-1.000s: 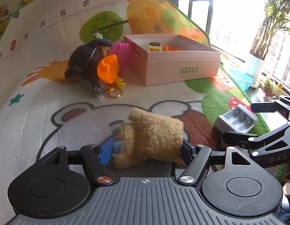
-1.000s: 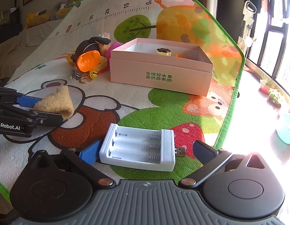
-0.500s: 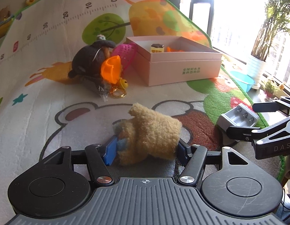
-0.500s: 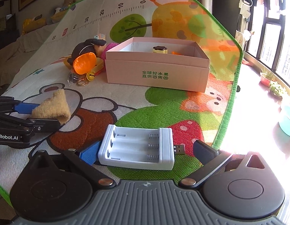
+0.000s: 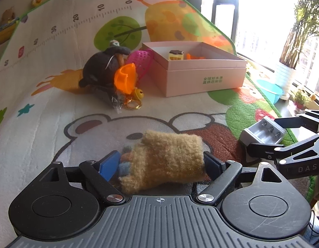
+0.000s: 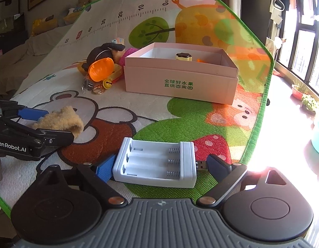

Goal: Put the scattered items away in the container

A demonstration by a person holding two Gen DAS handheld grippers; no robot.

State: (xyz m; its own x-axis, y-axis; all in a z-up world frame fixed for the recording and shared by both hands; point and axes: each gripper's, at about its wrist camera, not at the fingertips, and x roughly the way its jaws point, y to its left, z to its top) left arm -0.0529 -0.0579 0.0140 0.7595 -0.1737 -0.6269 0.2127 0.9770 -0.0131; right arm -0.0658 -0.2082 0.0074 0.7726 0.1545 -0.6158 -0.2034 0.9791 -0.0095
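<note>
Left wrist view shows the left gripper (image 5: 159, 163) around a tan fuzzy knitted mitten (image 5: 165, 159) that lies on the cartoon play mat (image 5: 56, 124). Its jaws are opening; the mitten is between them, and the blue left pad (image 5: 108, 163) stands apart from the wool, so I judge it released, not grasped.

The right wrist view shows the right gripper (image 6: 159, 166) around a white plastic three-slot battery charger (image 6: 155, 163) flat on the mat. Its jaws are closing, but the far pad (image 6: 218, 164) is not yet against the charger's plug end, so nothing is gripped.

The pink cardboard box (image 6: 180, 82) stands at 12 o'clock of the right gripper, at about 1 o'clock of the left. Inside I see only a small yellow toy with a brown top (image 6: 183, 57) and an orange piece (image 6: 200, 60).

Most work seems left: mitten, charger, and the pile at 11 o'clock, namely a dark plush toy (image 5: 101, 72), orange plastic cup (image 5: 124, 78), pink plastic basket (image 5: 144, 59) and gold bell keyring (image 5: 134, 101).
</note>
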